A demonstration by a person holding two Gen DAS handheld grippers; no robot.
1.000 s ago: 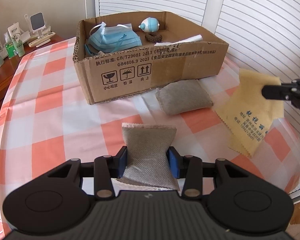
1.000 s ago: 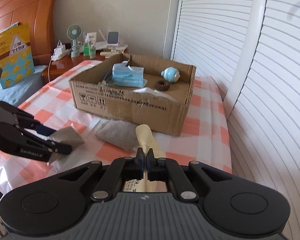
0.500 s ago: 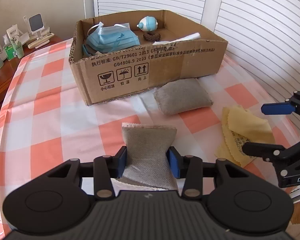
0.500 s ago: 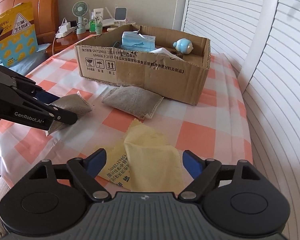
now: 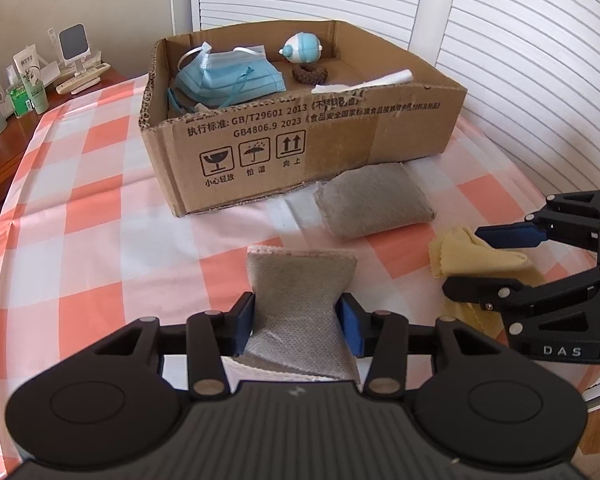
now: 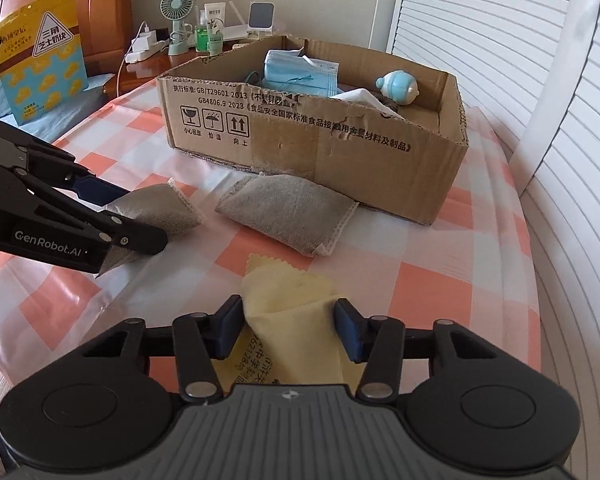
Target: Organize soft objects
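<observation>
My left gripper [image 5: 298,318] is shut on a grey fabric pouch [image 5: 300,280], pinching its middle just above the checked tablecloth; both also show in the right wrist view, the gripper [image 6: 140,224] and the pouch [image 6: 156,210]. My right gripper [image 6: 288,326] is open, its jaws on either side of a crumpled yellow cloth [image 6: 288,300] that lies on the table; both show in the left wrist view, the gripper [image 5: 480,264] and the cloth [image 5: 476,258]. A second grey pouch [image 5: 374,204] [image 6: 292,210] lies against the front of the cardboard box [image 5: 300,152] [image 6: 320,136].
The box holds blue face masks [image 5: 228,78], a blue-white toy [image 5: 302,48], a brown hair tie [image 5: 310,74] and white paper [image 5: 360,84]. A nightstand with a fan [image 6: 176,20] and bottles stands at the far left. White shutters [image 6: 520,40] run along the right.
My right gripper let go of the yellow cloth, opened wide, then lowered around it with the jaws narrowed partway. My left gripper kept hold of its pouch and hardly moved.
</observation>
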